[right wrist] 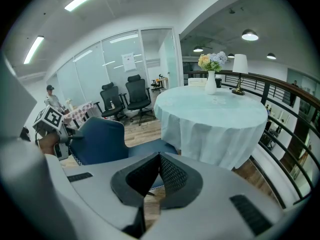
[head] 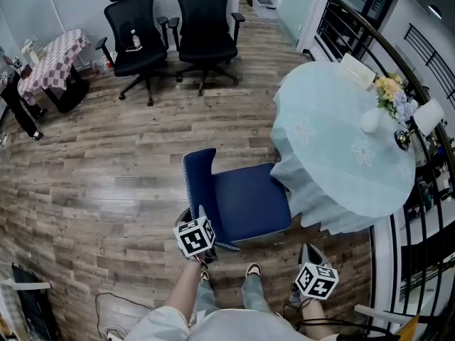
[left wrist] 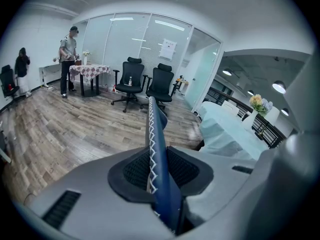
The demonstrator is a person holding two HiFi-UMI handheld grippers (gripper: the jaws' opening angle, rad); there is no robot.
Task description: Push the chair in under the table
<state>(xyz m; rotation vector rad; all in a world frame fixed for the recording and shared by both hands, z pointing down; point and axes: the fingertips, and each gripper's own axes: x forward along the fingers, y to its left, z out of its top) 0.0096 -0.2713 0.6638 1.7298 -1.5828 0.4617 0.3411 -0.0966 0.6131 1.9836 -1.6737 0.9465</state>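
A blue upholstered chair [head: 245, 201] stands on the wood floor with its seat facing the round table [head: 341, 144], which is draped in a pale blue cloth. The seat's front edge reaches the hanging cloth. My left gripper [head: 202, 222] is shut on the top edge of the chair's backrest [left wrist: 155, 129]. The white-stitched rim runs straight between its pads [left wrist: 137, 171]. My right gripper [head: 308, 253] hangs low to the right of the chair, beside the table, shut with nothing in it. Its tips [right wrist: 159, 155] meet in front of the chair [right wrist: 97, 139] and the table [right wrist: 212, 116].
Two black office chairs [head: 138, 34] [head: 206, 23] stand at the far wall, a small checked-cloth table [head: 53, 59] to their left. A dark railing [head: 416, 219] curves close behind the round table. On the table are a flower vase [right wrist: 211, 71] and a lamp [right wrist: 240, 69]. A person [left wrist: 67, 59] stands far off.
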